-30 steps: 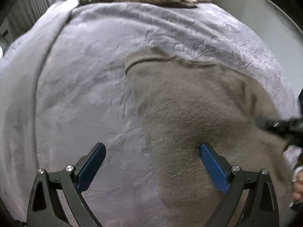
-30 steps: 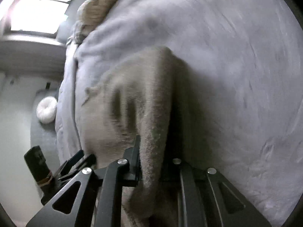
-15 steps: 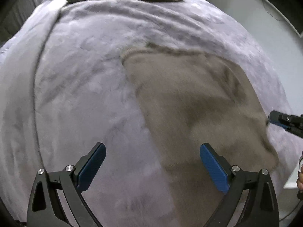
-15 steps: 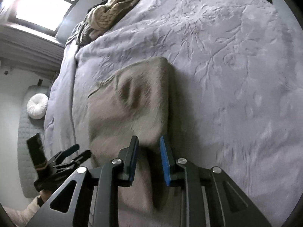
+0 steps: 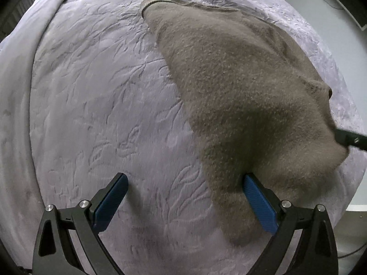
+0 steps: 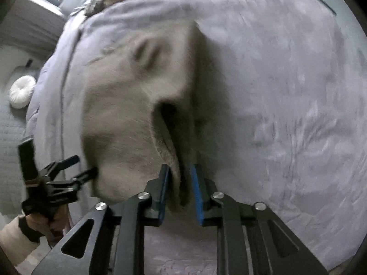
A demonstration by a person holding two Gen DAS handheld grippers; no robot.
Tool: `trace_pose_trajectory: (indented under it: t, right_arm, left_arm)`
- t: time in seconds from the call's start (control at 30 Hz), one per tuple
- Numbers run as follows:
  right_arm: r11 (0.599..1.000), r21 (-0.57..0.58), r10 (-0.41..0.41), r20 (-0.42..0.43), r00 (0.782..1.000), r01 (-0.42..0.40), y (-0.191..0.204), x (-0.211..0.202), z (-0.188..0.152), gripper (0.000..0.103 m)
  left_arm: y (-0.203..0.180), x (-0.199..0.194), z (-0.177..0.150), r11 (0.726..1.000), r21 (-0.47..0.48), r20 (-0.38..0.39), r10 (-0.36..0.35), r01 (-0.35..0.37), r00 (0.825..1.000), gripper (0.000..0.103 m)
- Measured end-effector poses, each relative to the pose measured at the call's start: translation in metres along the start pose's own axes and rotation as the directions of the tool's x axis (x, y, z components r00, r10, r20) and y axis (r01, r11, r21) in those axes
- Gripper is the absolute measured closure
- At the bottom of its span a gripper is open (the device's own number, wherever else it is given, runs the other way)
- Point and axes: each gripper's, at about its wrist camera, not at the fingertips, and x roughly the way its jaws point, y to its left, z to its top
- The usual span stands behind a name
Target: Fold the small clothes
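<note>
Fleece garment (image 5: 240, 96) lifted at one edge over the lilac bedspread (image 5: 96, 114)
Left gripper (image 5: 183, 202) hangs with jaws spread wide, gripping nothing, its right blue pad at the garment's near hem, the rest of the brown fleece lying on the bedspread; over on the right gripper (image 6: 180, 190), jaws have just been narrowing and a raised fold of the garment sits between the blue pads – whether they truly pinch it I cannot tell through the blur
</note>
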Motion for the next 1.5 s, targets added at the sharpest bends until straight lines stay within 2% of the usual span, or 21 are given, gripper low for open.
trace_pose_trajectory:
  t: [0.13, 0.23, 0.37, 0.57, 0.73, 0.87, 0.93, 1.0, 1.17, 1.27, 1.5]
  right_arm:
    - [0.995, 0.091, 0.041, -0.029, 0.999, -0.039, -0.023, 0.022, -0.007, 0.083]
    - [0.997, 0.070, 0.023, -0.022, 1.000, -0.021, -0.021, 0.021, -0.009, 0.083]
    - [0.999, 0.037, -0.014, -0.029, 0.999, 0.015, -0.018, 0.013, -0.016, 0.077]
    - [0.998, 0.058, -0.013, -0.032, 0.999, 0.015, -0.024, 0.001, -0.017, 0.074]
    - [0.997, 0.055, -0.061, 0.012, 0.998, 0.060, -0.023, -0.019, -0.013, 0.071]
    - [0.996, 0.086, -0.033, 0.053, 0.998, 0.029, -0.027, -0.032, -0.006, 0.070]
    - [0.996, 0.093, -0.023, 0.058, 0.998, 0.017, -0.027, -0.032, -0.002, 0.067]
    - [0.995, 0.094, -0.019, 0.061, 0.998, 0.013, -0.026, -0.031, -0.001, 0.059]
    - [0.996, 0.091, -0.004, 0.052, 0.999, -0.001, -0.016, -0.023, 0.003, 0.056]
    - [0.996, 0.087, -0.002, 0.051, 0.999, -0.003, -0.014, -0.021, 0.005, 0.046]
    - [0.997, 0.078, -0.002, 0.071, 0.997, -0.003, -0.016, -0.025, 0.015, 0.031]
  left_arm:
    - [0.004, 0.001, -0.004, 1.000, -0.020, -0.009, -0.013, 0.013, 1.000, 0.002]
    - [0.005, 0.000, -0.008, 1.000, -0.029, -0.014, -0.005, 0.005, 1.000, 0.002]
    - [0.006, -0.004, -0.005, 0.999, -0.030, -0.021, 0.014, -0.014, 1.000, 0.002]
    - [0.008, -0.015, 0.002, 0.998, -0.043, -0.002, 0.047, -0.047, 0.999, 0.003]
    - [0.017, -0.026, 0.008, 0.995, -0.073, 0.014, 0.065, -0.064, 0.998, 0.002]
    - [0.023, -0.032, 0.012, 0.993, -0.099, 0.033, 0.065, -0.061, 0.997, 0.003]
    - [0.027, -0.034, 0.016, 0.992, -0.107, 0.036, 0.070, -0.066, 0.997, 0.003]
    - [0.026, -0.033, 0.016, 0.990, -0.114, 0.034, 0.082, -0.078, 0.996, 0.003]
    - [0.021, -0.033, 0.014, 0.987, -0.136, 0.049, 0.093, -0.085, 0.994, 0.003]
    - [0.026, -0.035, 0.015, 0.984, -0.155, 0.062, 0.095, -0.085, 0.994, 0.001]
    - [0.031, -0.032, 0.021, 0.978, -0.177, 0.033, 0.119, -0.111, 0.992, 0.001]
